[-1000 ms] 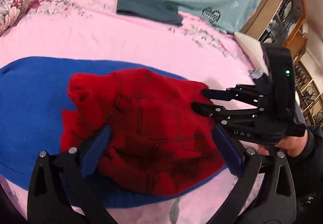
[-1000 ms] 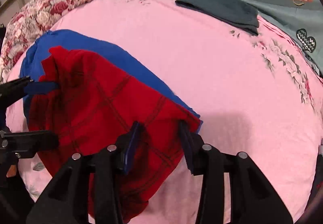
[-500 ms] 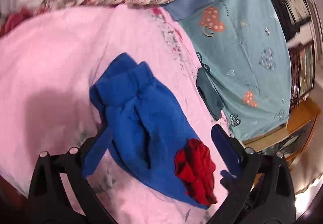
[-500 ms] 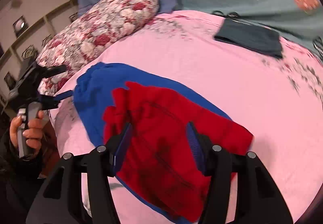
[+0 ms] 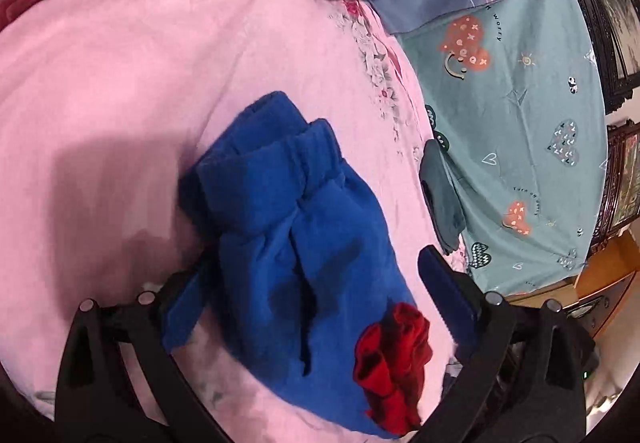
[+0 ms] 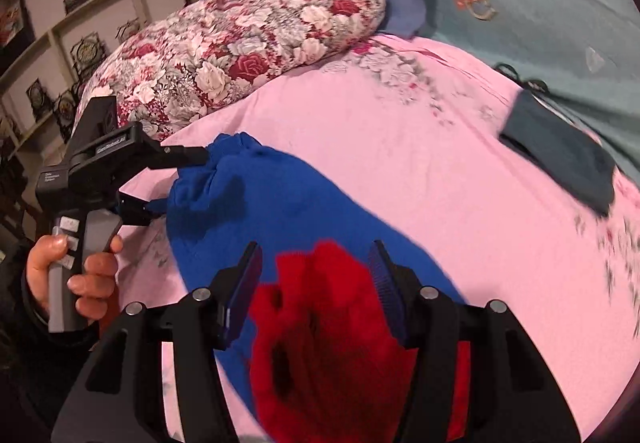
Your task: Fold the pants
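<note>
Blue pants lie folded on the pink blanket, and also show in the right wrist view. A bunched red checked garment lies on their near end; it also shows in the right wrist view. My left gripper is open, its jaws standing either side of the blue pants. In the right wrist view it stands at the pants' far end, jaws apart. My right gripper is open around the red garment.
A floral pillow lies at the bed's head. A folded dark grey cloth rests at the blanket's edge, beside a teal sheet with heart prints. Wooden shelves stand to the right of the bed.
My left gripper has swung from the red garment to the far end of the blue pants. The red garment has gone from spread flat to bunched at my right gripper, which pulled back.
</note>
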